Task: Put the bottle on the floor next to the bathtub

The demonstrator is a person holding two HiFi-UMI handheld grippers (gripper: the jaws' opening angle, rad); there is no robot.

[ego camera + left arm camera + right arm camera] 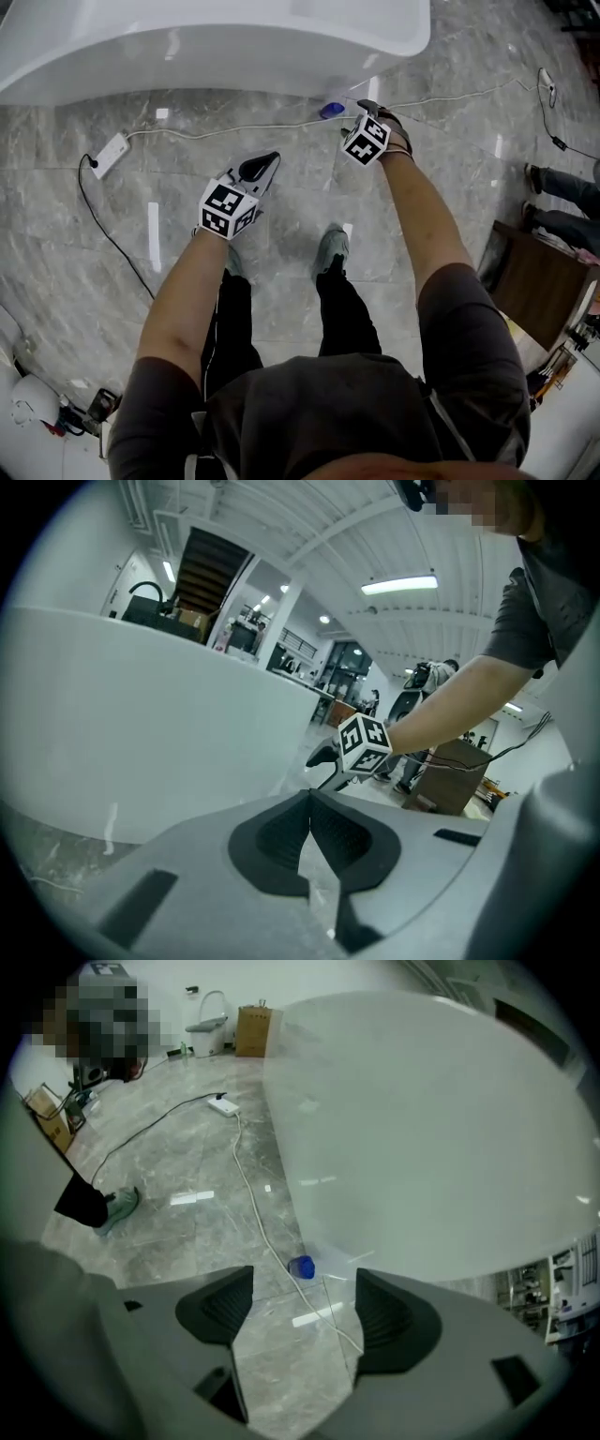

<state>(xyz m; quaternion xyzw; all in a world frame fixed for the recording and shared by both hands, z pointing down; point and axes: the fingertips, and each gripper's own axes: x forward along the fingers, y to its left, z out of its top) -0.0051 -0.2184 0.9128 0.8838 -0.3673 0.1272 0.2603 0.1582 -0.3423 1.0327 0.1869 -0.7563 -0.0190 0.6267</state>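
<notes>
A clear bottle with a blue cap [331, 110] rests on the grey marble floor right against the foot of the white bathtub [216, 47]. In the right gripper view the bottle [302, 1267] shows beyond the jaws, apart from both pads. My right gripper [362, 109] hovers just right of the bottle, open and holding nothing. My left gripper [265, 163] hangs lower left over bare floor, its pads [286, 832] closed together on nothing. From the left gripper view the right gripper [321, 757] shows beside the bathtub wall [141, 733].
A white cable [234, 127] runs along the tub's foot to a power strip [110, 155] with a black lead. A brown cabinet [539, 291] and another person's legs [562, 187] are at the right. My own feet [331, 251] stand behind the grippers.
</notes>
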